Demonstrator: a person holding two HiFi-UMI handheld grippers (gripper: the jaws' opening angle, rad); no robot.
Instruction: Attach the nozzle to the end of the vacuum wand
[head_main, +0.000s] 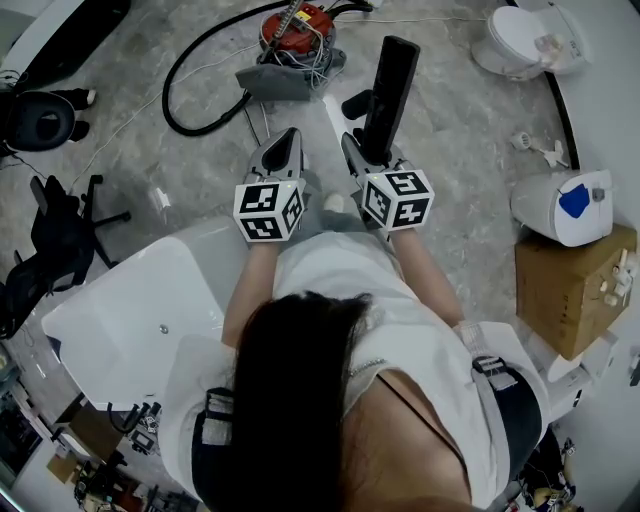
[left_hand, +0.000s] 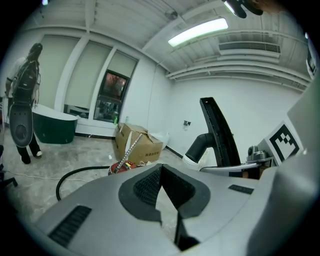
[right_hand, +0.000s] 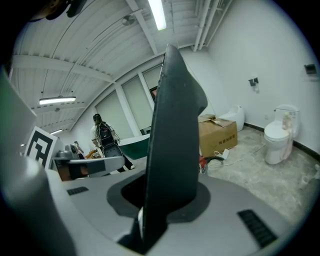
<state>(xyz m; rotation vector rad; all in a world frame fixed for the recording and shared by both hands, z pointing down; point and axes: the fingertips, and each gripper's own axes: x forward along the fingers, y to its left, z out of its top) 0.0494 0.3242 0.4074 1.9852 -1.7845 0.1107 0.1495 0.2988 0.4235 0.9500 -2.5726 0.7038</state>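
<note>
Out ahead on the grey mottled floor (head_main: 450, 120) sits the round red vacuum canister (head_main: 297, 30) w/ its black rubber hose (head_main: 195, 75) looped off to the left. The thin silver metal wand (left_hand: 131, 150) leans up from the canister, free end high, just in front of a brown cardboard box (left_hand: 136, 142).

The right gripper (head_main: 365, 150) is clamped on the black flat plastic nozzle (head_main: 388, 90), pads pinching the thin body near its lower end, so the wide head stands up and away from the person. The nozzle's stubby round neck (left_hand: 198, 146) juts toward the left side, prob. held that way to leave the socket clear for the wand end.

The left gripper (head_main: 283, 145) is clenched w/ nothing between the jaws and hovers just beside the right one. My guess is it's kept free to steady the wand.

Nozzle vs. grippers: inside the right jaws, close beside the left, approx. level w/ it. Wand end vs. nozzle: well apart across open floor, so the join isn't started.

A white toilet (head_main: 525, 40) stands off to the right, not involved.
</note>
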